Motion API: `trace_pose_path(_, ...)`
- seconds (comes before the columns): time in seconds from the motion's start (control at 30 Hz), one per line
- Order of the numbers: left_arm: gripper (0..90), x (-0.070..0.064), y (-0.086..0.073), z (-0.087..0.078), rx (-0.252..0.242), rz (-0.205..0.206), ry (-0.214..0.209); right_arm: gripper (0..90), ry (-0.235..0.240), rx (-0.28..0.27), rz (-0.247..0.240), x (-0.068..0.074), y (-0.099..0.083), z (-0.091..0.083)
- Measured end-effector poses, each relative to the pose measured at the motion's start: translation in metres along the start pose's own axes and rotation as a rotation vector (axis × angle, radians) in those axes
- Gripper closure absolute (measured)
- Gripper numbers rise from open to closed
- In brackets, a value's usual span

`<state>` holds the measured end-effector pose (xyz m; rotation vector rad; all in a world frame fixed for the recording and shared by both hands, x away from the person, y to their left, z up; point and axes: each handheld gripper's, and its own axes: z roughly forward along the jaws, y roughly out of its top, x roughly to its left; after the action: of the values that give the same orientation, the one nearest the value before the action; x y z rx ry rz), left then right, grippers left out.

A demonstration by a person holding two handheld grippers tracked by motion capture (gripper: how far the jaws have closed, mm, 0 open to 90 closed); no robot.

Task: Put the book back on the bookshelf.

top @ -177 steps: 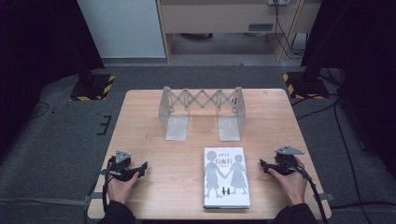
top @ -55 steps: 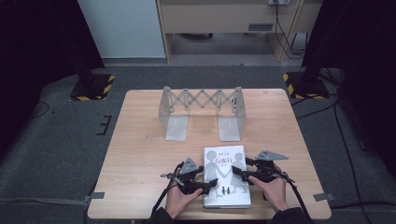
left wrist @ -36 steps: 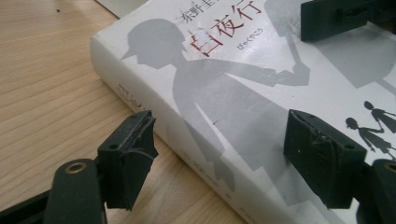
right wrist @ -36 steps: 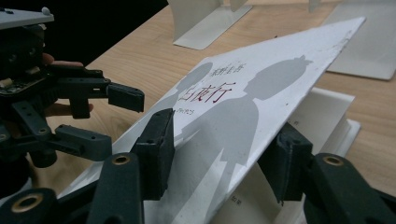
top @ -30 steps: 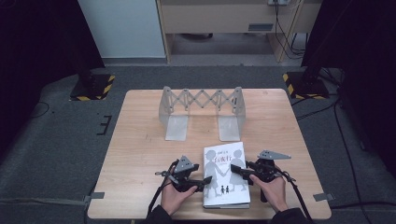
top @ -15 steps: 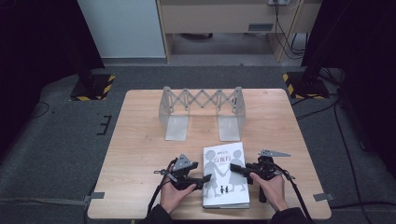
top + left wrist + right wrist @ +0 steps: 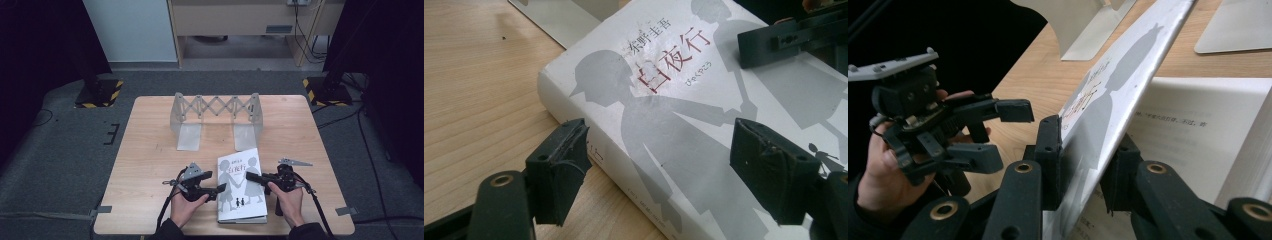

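A white book (image 7: 243,199) with grey silhouettes of two children and a red title (image 7: 664,75) lies flat near the table's front edge. My right gripper (image 7: 250,176) reaches in from the book's right side. In the right gripper view it (image 7: 1085,145) is shut on the front cover (image 7: 1128,65), which is raised at a slant above a printed page (image 7: 1188,130). My left gripper (image 7: 220,189) stands open at the book's left edge. In the left gripper view its jaws (image 7: 664,175) straddle the spine edge without touching it. The left gripper (image 7: 1008,132) also appears in the right gripper view, held in a hand.
A metal expanding book rack (image 7: 215,117) with two flat foot plates stands at the back of the wooden table (image 7: 150,150). The table's front edge lies just below both hands. Dark floor with cables surrounds the table.
Both grippers came in from the table's sides to the book. The right gripper shut on the front cover and lifted its edge; the left gripper stayed open at the spine.
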<state>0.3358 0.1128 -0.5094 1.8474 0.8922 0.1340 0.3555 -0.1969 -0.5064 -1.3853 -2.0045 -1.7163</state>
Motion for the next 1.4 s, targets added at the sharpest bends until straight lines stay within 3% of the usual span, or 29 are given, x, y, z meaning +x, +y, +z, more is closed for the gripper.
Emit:
trace_pose_path(0.1, 22.3, -0.001, 0.000, 0.002, -0.004, -0.003, -0.009, 76.3, 0.027, -0.014, 0.018, 0.002, 0.003, 0.000)
trace_pose_path(0.17, 21.3, 0.000, -0.001, 0.003, -0.002, -0.006, -0.018, 76.2, 0.027, -0.024, -0.007, 0.005, 0.005, -0.001)
trace_pose_path(0.27, 20.0, 0.001, -0.001, 0.005, 0.000, -0.015, -0.025, 76.3, 0.042, -0.049, 0.002, 0.007, 0.007, -0.002)
trace_pose_path(0.37, 16.6, 0.003, -0.004, 0.010, -0.004, -0.025, -0.051, 76.2, 0.077, -0.090, -0.015, 0.010, 0.011, -0.007)
trace_pose_path(0.53, 12.7, 0.006, -0.007, 0.014, -0.030, -0.039, -0.095, 76.2, 0.098, -0.114, -0.041, 0.013, 0.013, -0.011)
trace_pose_path(0.63, 1.0, 0.007, -0.009, 0.019, -0.010, -0.047, -0.146, 76.1, 0.125, -0.108, -0.067, 0.016, 0.014, -0.010)
trace_pose_path(0.67, 0.0, 0.007, -0.009, 0.019, -0.010, -0.047, -0.146, 76.1, 0.125, -0.108, -0.067, 0.016, 0.014, -0.010)
trace_pose_path(0.8, 0.0, 0.008, -0.011, 0.021, 0.002, -0.083, -0.173, 76.1, 0.144, -0.103, -0.086, 0.017, 0.014, -0.010)
trace_pose_path(0.9, 0.0, 0.013, -0.016, 0.024, -0.003, -0.158, -0.241, 76.0, 0.162, -0.107, -0.102, 0.016, 0.014, -0.010)
trace_pose_path(1.0, 0.0, 0.011, -0.018, 0.027, 0.003, -0.164, -0.269, 76.0, 0.176, -0.101, -0.105, 0.016, 0.014, -0.010)
trace_pose_path(1.1, 0.0, 0.013, -0.019, 0.028, 0.011, -0.180, -0.265, 75.9, 0.152, -0.082, -0.089, 0.011, 0.014, -0.008)
trace_pose_path(1.13, 0.0, 0.015, -0.022, 0.031, 0.031, -0.213, -0.266, 75.6, 0.133, -0.069, -0.083, 0.009, 0.014, -0.007)
trace_pose_path(1.23, 0.0, 0.016, -0.022, 0.033, 0.065, -0.244, -0.263, 75.2, 0.097, -0.042, -0.089, 0.005, 0.014, -0.006)
trace_pose_path(1.33, 0.3, 0.015, -0.022, 0.033, 0.068, -0.236, -0.248, 73.7, 0.052, -0.016, -0.098, -0.001, 0.012, -0.006)
trace_pose_path(1.4, 0.6, 0.014, -0.022, 0.033, 0.068, -0.236, -0.243, 71.8, 0.023, -0.020, -0.132, -0.001, 0.011, -0.006)
